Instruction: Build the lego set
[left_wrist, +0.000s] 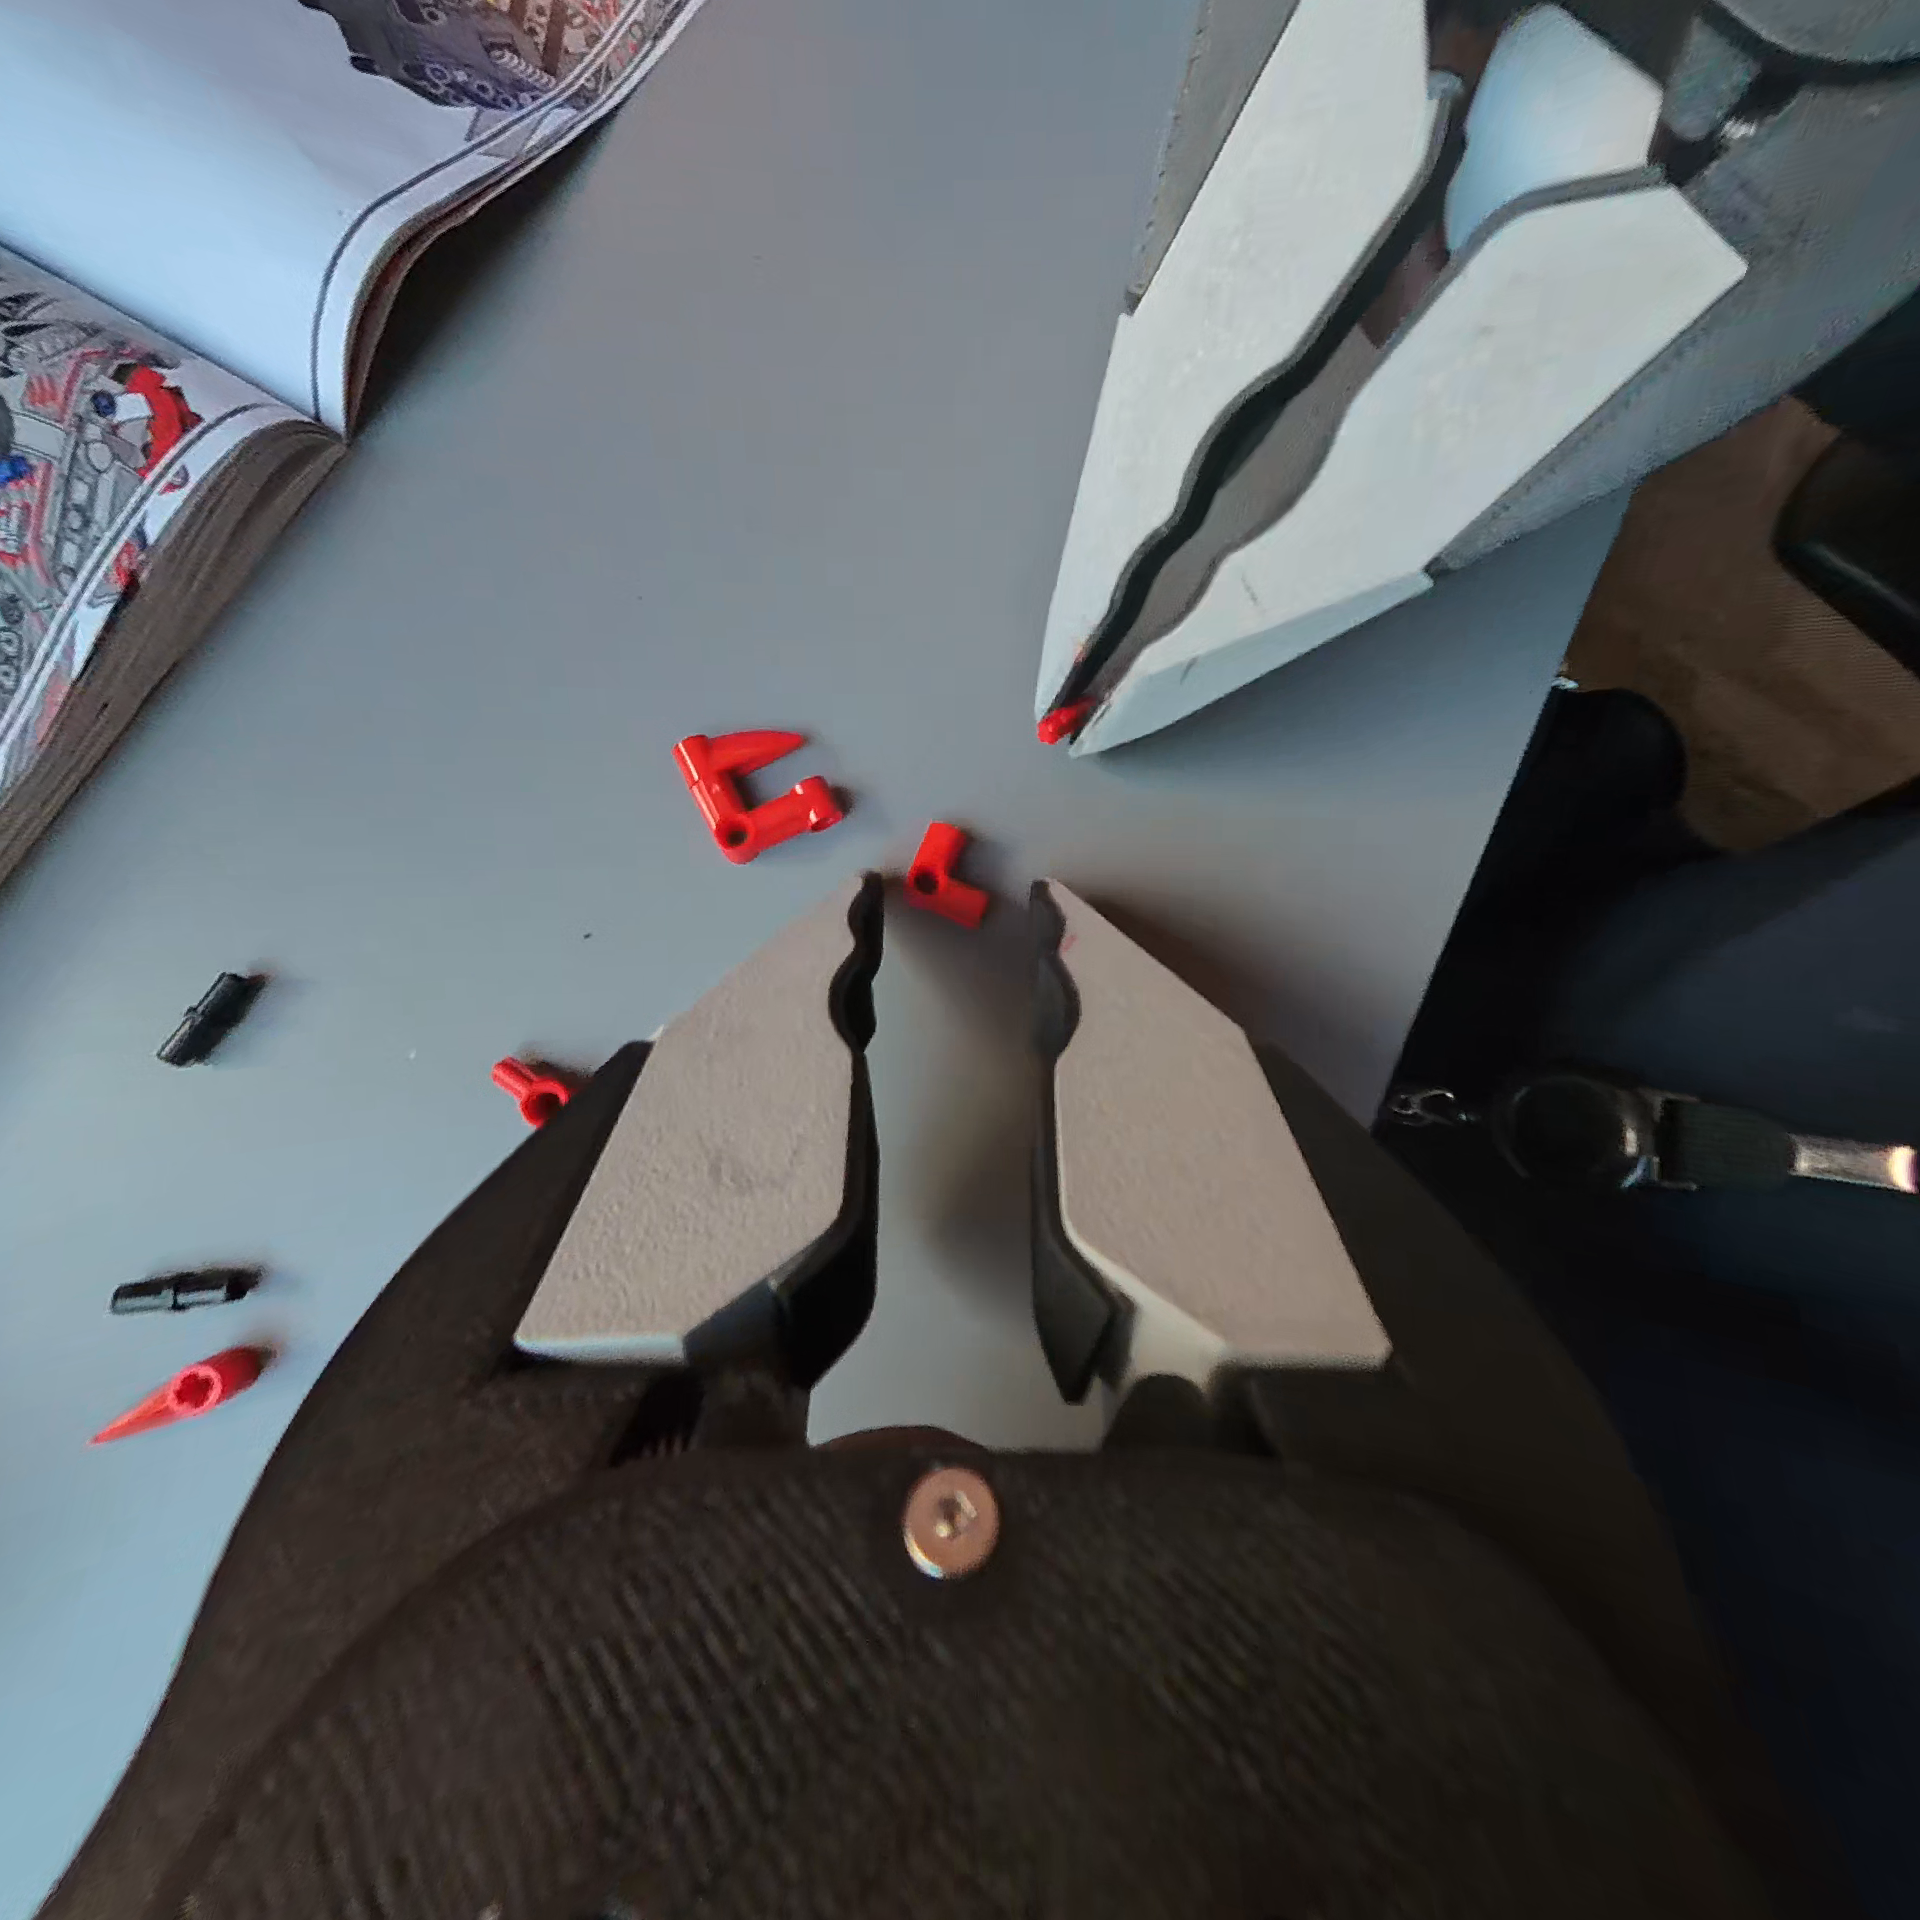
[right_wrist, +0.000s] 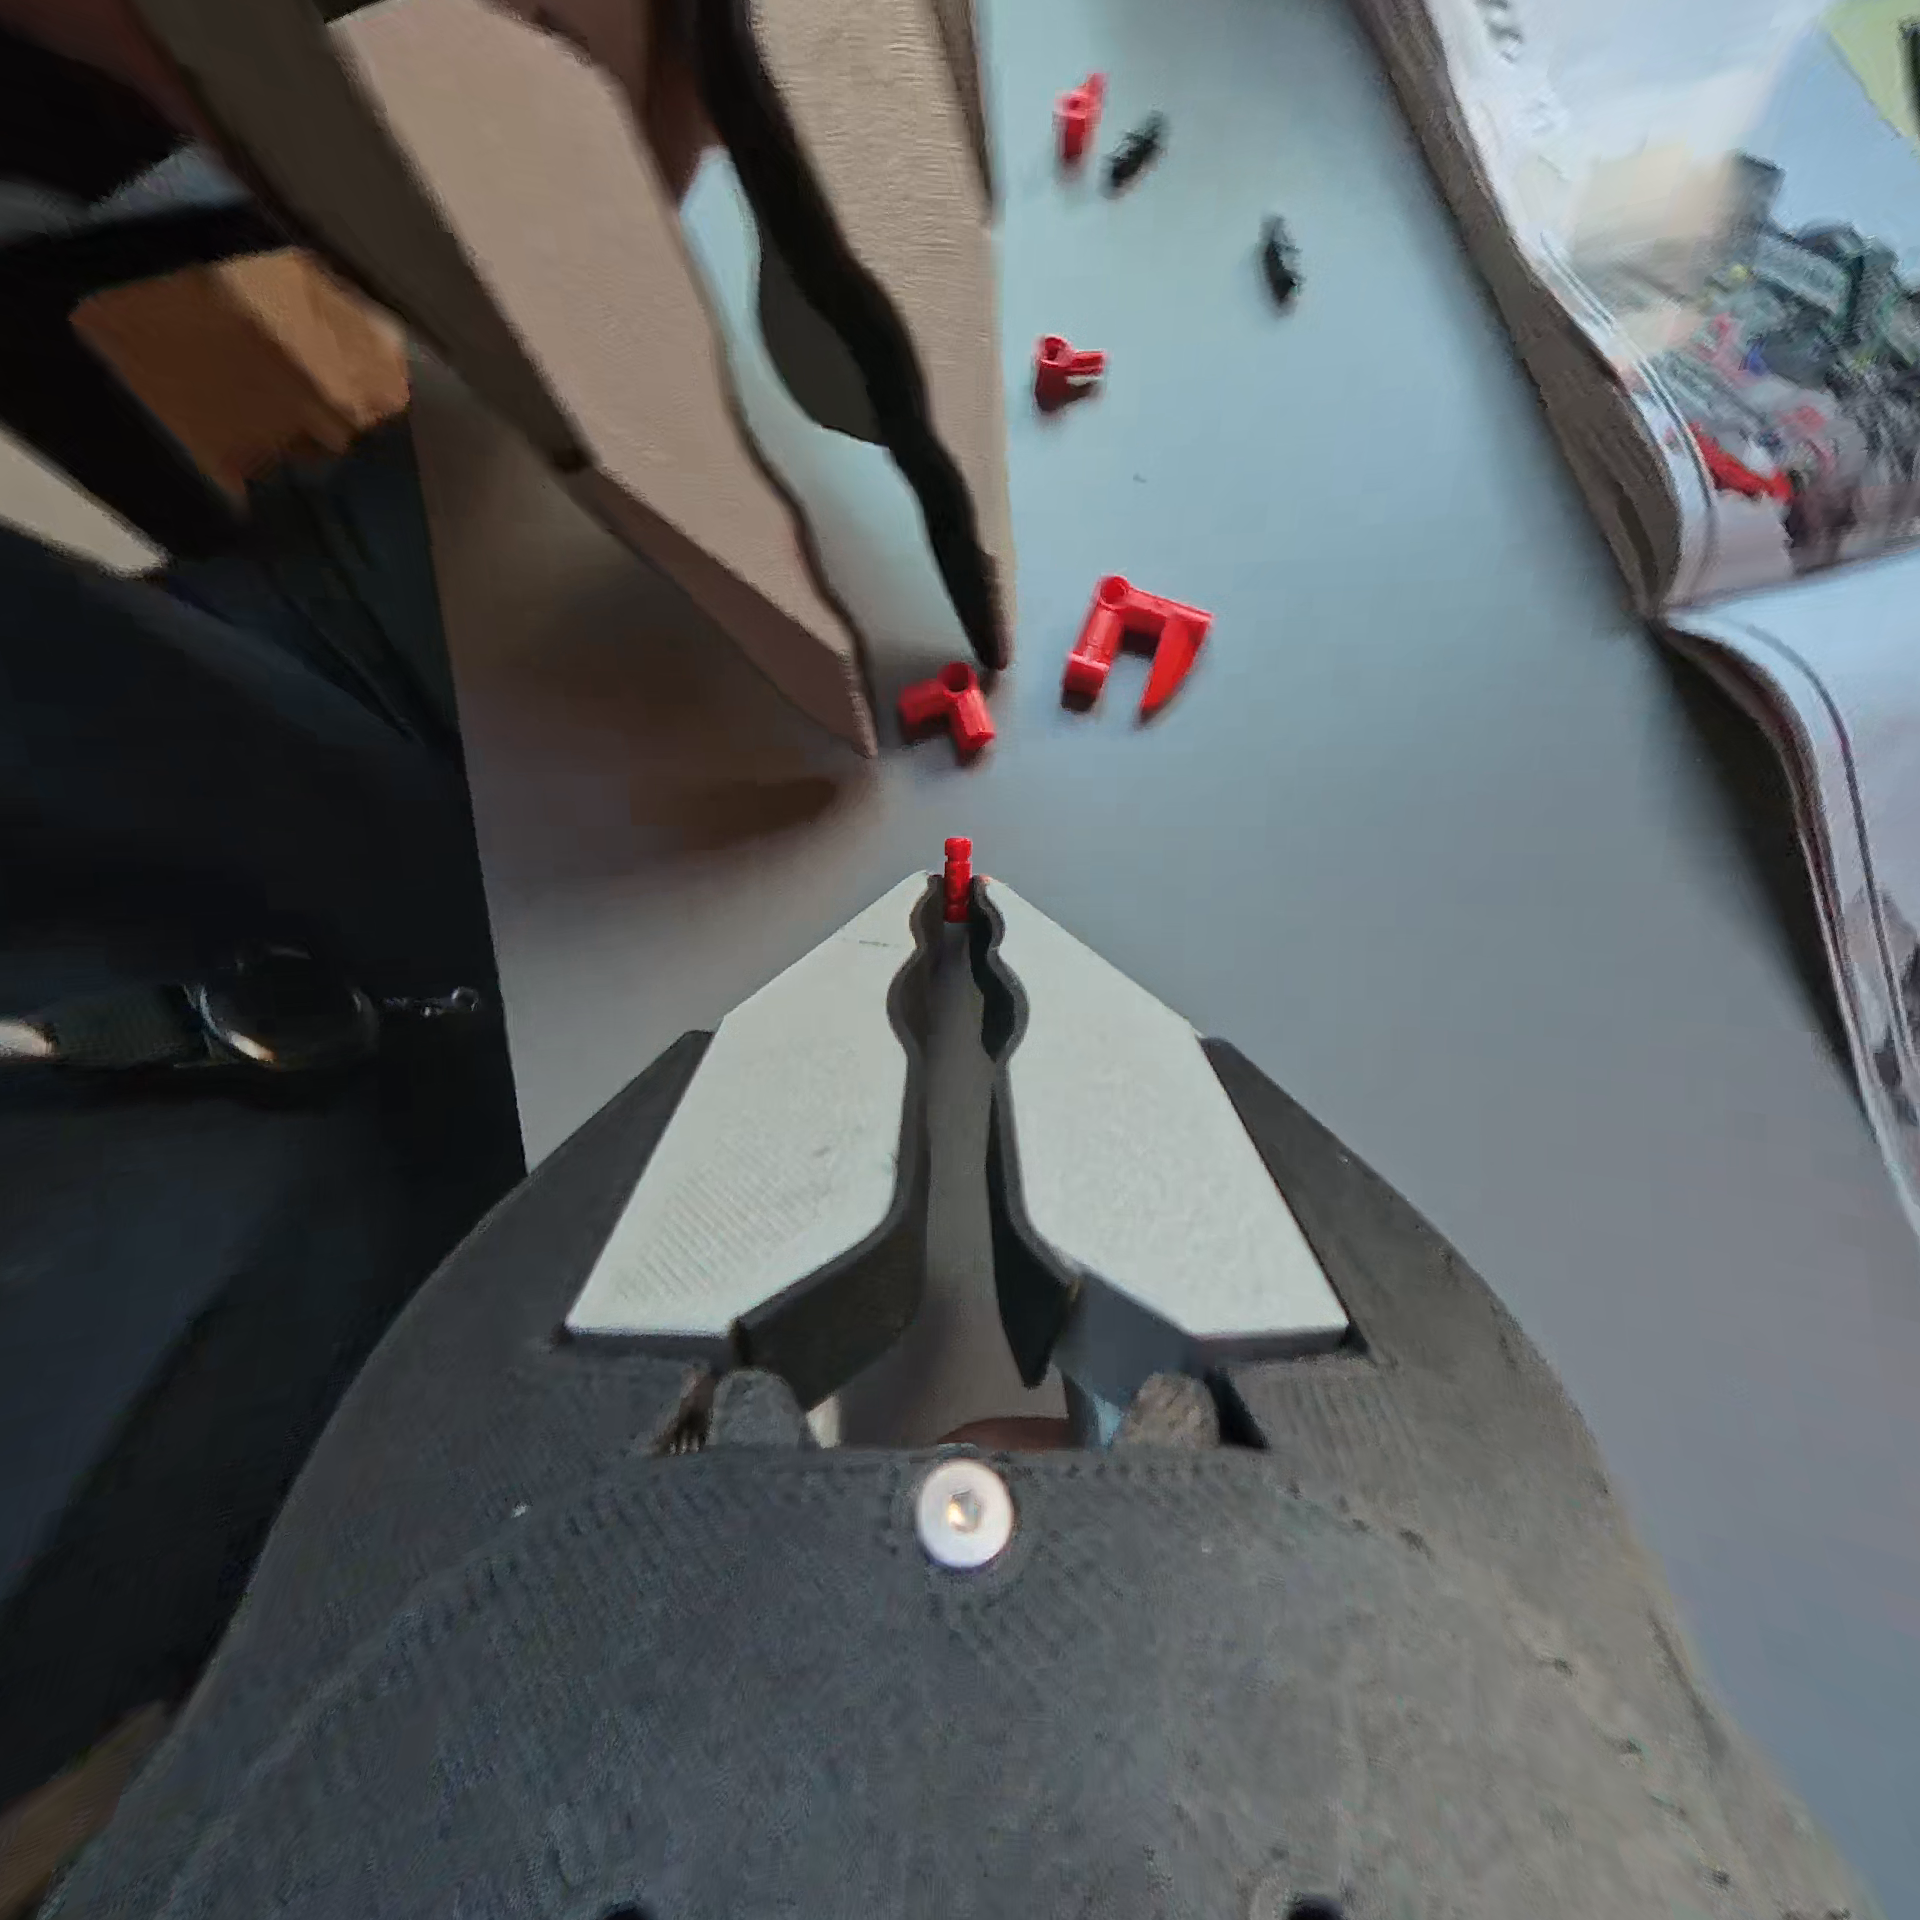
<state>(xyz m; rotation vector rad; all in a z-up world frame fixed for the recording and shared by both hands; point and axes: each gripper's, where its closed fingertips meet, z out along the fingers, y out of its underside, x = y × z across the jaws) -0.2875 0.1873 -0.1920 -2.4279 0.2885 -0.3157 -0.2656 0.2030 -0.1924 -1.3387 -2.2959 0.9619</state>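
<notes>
Two grippers work over a grey table (left_wrist: 623, 520) strewn with small plastic parts. The right gripper (right_wrist: 956, 883) has its fingers pinched narrow on a tiny red ribbed pin (right_wrist: 956, 878), whose end sticks out past the tips. The left gripper (left_wrist: 956, 894) stands with fingers wide, straddling a small red L-shaped connector with a round hole (left_wrist: 943, 886) that lies on the table just at its tips, nearer the left-hand finger. The step in hand looks like joining pin to connector; the next move likely calls for the left fingers to close on the connector and steady it with a hole facing the pin. At ten o'clock of the connector lies a red bracket with a curved claw (left_wrist: 750, 790), already assembled. Beyond, at eleven o'clock, an open instruction booklet (left_wrist: 208, 260) rests.
</notes>
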